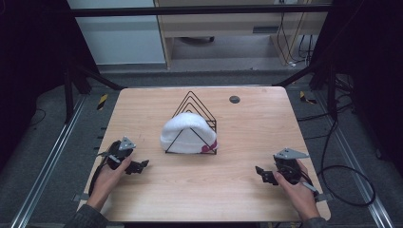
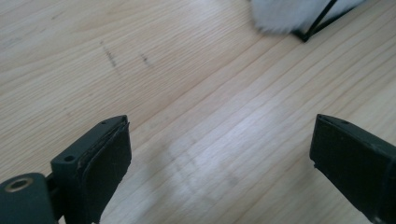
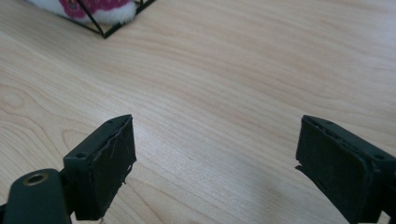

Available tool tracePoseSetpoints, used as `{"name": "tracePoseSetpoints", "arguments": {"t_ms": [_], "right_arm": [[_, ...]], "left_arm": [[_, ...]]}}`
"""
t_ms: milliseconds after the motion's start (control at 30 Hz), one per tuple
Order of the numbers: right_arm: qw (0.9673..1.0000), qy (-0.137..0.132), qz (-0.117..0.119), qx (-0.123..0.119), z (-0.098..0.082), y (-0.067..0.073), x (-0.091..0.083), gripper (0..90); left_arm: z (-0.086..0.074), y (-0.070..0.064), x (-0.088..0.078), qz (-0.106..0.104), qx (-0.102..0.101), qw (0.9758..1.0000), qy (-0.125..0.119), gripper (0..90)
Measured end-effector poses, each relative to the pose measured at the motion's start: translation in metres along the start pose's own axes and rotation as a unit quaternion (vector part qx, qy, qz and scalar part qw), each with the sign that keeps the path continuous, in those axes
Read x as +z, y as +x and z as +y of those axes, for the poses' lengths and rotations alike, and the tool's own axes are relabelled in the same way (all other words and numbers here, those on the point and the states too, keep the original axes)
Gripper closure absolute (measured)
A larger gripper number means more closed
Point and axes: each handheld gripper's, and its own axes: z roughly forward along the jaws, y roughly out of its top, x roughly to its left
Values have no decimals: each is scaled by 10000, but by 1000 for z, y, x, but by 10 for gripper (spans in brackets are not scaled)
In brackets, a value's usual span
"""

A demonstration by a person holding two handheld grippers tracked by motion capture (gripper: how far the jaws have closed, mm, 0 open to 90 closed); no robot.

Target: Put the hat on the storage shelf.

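The left gripper (image 1: 138, 166) rests low on the counter (image 1: 237, 137), its fingers (image 2: 100, 158) spread apart and empty, aimed inward as if parked ready. At the counter's middle stands a black wire rack (image 1: 194, 124) of triangular frames, and a white fluffy hat (image 1: 186, 134) with a pink patch is tucked between its wires, the frames propping it up. The right gripper (image 1: 263, 174) lies opposite, well apart from the rack, its fingers (image 3: 105, 161) likewise wide and holding nothing, pointed toward the hat's pink corner.

Wooden table (image 1: 247, 190) on grey floor (image 1: 47, 123), pale cabinet (image 1: 228, 21) behind, dark surroundings, trailing cables (image 1: 342, 171).
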Motion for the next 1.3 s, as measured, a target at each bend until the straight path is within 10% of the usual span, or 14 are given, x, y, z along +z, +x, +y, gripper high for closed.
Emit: {"name": "tracePoseSetpoints", "arguments": {"t_ms": [633, 1300], "right_arm": [[9977, 185, -389, 523, 21, 2, 67, 131], [9965, 271, -745, 273, 23, 17, 76, 110]], "left_arm": [[-8, 13, 13, -188, -342, 9991, 162, 26], [-14, 11, 20, -173, -419, 9986, -279, 0]]}}
